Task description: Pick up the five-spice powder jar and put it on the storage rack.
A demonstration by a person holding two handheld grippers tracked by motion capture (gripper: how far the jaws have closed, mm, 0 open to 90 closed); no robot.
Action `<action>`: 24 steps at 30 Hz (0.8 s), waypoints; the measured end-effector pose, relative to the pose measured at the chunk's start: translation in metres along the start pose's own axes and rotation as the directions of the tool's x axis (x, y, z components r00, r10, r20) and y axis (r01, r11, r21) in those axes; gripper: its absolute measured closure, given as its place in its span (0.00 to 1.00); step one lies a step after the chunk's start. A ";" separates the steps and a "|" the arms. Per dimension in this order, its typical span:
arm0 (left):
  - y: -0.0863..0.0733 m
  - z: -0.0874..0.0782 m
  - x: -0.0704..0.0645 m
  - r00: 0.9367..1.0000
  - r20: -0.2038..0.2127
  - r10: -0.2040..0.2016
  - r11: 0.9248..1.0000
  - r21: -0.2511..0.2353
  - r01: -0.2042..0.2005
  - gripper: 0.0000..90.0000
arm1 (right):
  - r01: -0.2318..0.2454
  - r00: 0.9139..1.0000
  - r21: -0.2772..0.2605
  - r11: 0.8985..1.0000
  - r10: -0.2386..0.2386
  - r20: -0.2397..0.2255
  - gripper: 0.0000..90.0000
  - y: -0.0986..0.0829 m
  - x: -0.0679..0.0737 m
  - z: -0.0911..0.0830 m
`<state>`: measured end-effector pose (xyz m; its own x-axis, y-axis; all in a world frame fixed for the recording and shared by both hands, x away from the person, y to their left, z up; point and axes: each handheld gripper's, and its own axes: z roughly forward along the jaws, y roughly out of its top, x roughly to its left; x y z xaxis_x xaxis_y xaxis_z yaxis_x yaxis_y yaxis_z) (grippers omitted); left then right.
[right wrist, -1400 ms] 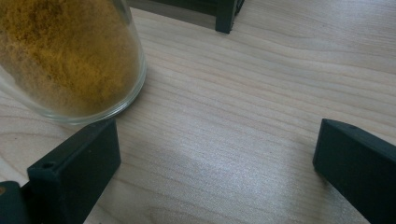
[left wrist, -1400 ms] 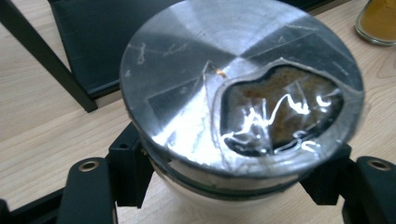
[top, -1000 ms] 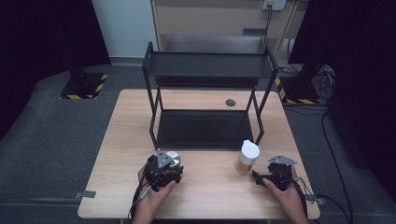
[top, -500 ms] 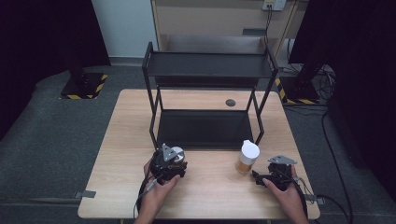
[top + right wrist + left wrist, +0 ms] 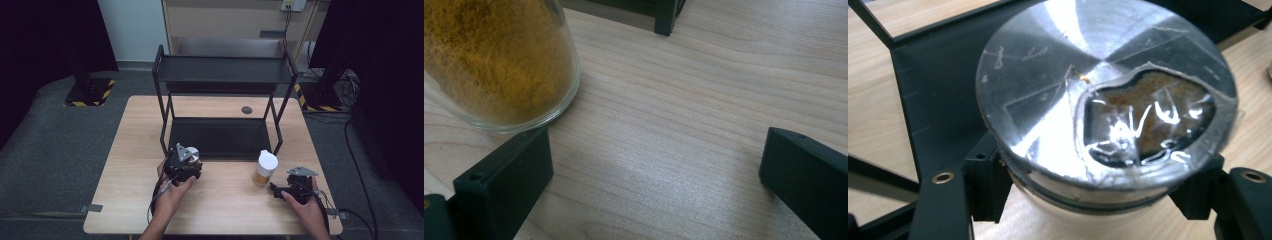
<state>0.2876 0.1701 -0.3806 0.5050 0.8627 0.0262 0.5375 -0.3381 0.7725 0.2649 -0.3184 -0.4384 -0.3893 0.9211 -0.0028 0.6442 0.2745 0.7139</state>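
The left tool [image 5: 183,161] is clamped on a metal-lidded jar [image 5: 1105,100], its black jaws pressing the pale body just under the lid rim, one on each side; the jar sits directly ahead of that tool, at the near edge of the black rack [image 5: 222,75], whose lower shelf [image 5: 938,90] lies just beyond it. The lid is brushed metal, with a brownish patch under wrinkled clear tape across part of its top. It looks rigid and probably smooth-sided, so the hold below the rim seems the safest place, since the rim would stop it sliding down through the jaws. The right tool [image 5: 280,190] rests on the bench [image 5: 225,210] with its jaws spread wide and nothing between them. A glass jar of yellow-orange powder [image 5: 499,60], white-capped in the high view, stands just ahead and to the left of it, nearly touching the left jaw. That one is likely breakable, slick and weighted low by the powder; gripping around the middle of the glass, below the cap, would suit it best.
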 end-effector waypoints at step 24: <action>0.025 0.020 0.009 1.000 -0.009 -0.008 1.000 -0.023 0.008 0.33 | 0.005 1.000 0.000 1.000 -0.005 -0.002 0.02 0.000 -0.001 0.000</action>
<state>0.3194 0.1617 -0.3738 0.4945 0.8688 0.0259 0.5257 -0.3227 0.7871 0.2647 -0.3191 -0.4385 -0.3939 0.9192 -0.0047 0.6421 0.2788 0.7142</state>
